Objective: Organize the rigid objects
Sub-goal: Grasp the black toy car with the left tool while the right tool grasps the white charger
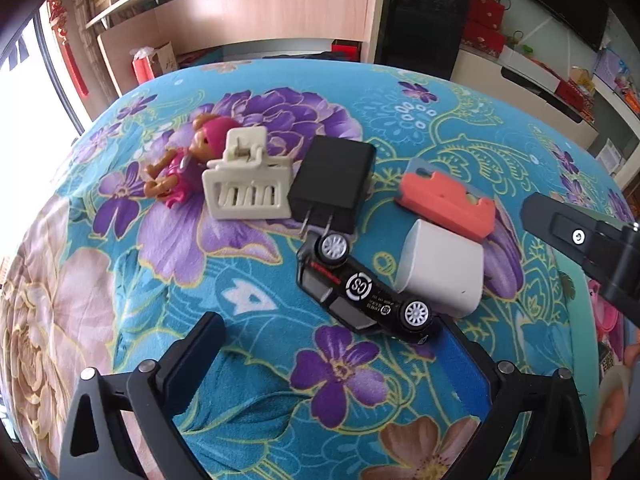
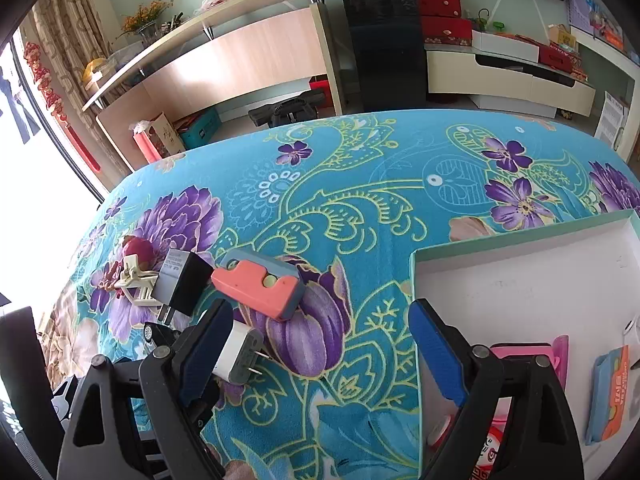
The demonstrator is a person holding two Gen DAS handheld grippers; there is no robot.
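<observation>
Left wrist view: both pairs of fingers spread wide and holding nothing above the flowered table [image 1: 280, 92].

The left gripper [image 1: 332, 344] hangs over bare cloth, its right finger [image 1: 466, 364] just beside the black toy car [image 1: 360, 288], which lies on its side against a white charger [image 1: 440, 268]. Beyond them lie an orange-and-grey block [image 1: 444, 200], a black adapter [image 1: 332, 180], a cream plastic clip [image 1: 244, 184] and a pink doll [image 1: 184, 160]. The right gripper [image 2: 320, 344] is also empty, its right finger [image 2: 438, 354] over the edge of a white tray [image 2: 520, 280] that holds 2 or more small items.
</observation>
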